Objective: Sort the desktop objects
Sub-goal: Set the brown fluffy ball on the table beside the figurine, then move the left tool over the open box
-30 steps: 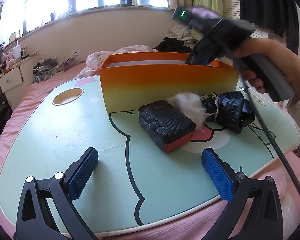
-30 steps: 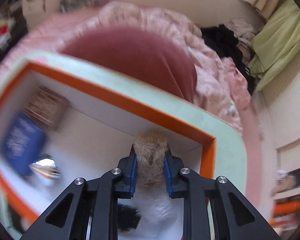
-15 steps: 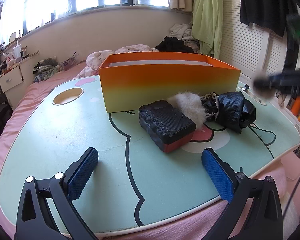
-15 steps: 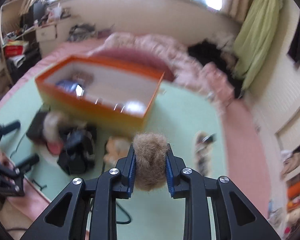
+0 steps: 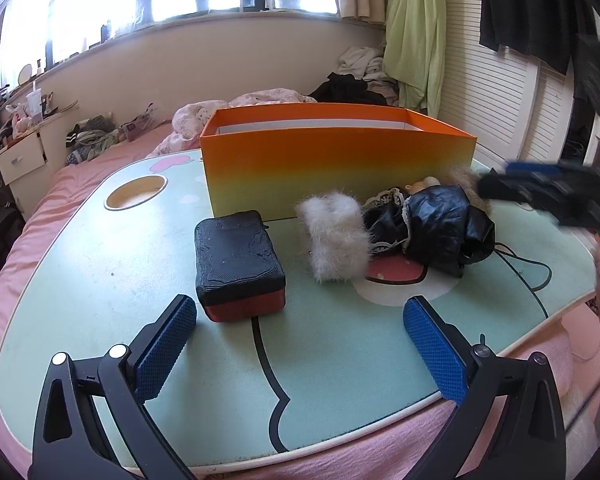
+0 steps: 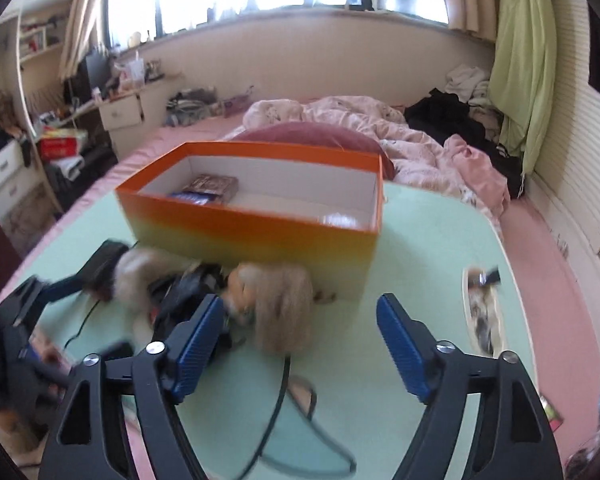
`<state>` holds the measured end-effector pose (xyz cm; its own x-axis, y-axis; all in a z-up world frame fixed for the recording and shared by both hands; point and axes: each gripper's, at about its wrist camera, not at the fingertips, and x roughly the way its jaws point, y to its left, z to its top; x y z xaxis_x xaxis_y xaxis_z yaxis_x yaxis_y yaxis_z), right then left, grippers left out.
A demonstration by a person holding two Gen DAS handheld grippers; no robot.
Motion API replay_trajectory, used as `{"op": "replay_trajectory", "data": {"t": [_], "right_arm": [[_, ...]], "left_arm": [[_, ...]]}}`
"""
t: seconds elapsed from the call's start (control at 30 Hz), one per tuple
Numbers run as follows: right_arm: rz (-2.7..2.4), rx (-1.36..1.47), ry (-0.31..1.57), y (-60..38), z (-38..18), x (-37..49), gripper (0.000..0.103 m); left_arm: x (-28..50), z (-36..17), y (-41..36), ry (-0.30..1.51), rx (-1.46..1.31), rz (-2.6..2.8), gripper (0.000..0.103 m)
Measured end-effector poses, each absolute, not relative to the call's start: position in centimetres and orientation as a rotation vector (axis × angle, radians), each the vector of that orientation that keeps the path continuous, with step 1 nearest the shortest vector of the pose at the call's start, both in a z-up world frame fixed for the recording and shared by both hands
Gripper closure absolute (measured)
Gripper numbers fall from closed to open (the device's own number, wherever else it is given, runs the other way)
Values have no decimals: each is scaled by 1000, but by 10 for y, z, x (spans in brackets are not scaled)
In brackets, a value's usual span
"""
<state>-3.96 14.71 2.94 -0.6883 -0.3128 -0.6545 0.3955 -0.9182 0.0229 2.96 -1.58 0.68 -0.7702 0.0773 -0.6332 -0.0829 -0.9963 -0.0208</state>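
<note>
Right gripper [image 6: 300,332] opening, nothing between pads; left gripper [image 5: 300,348] wide, empty. Doll [image 6: 274,300] lay on surface [image 6: 420,240] against box [image 6: 260,232]. Risk: blurred approach snagging cable [image 6: 276,392], dragging clutter off edge.

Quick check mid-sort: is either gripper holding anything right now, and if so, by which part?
Nothing is held. The left gripper is open above bare table. The right gripper has its jaws opening with nothing between the pads; the tan furry piece lies beyond them.

right gripper [image 6: 298,330] out of orange box [image 6: 260,216], fingers opening, brown fur tuft gone from between them
</note>
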Motion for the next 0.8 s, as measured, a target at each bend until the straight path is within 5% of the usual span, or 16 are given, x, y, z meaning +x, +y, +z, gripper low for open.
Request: {"op": "replay_trajectory", "data": {"t": [0.2, 0.23, 0.8], "right_arm": [[-2612, 983, 199, 146, -9, -17, 9], [-2646, 949, 198, 145, -12, -15, 0], [-2687, 893, 143, 143, -14, -13, 0]], "left_arm": [[30, 7, -16, 18, -1029, 2879, 0], [30, 7, -16, 19, -1029, 2880, 0], [31, 11, -20, 17, -1050, 2899, 0]]}}
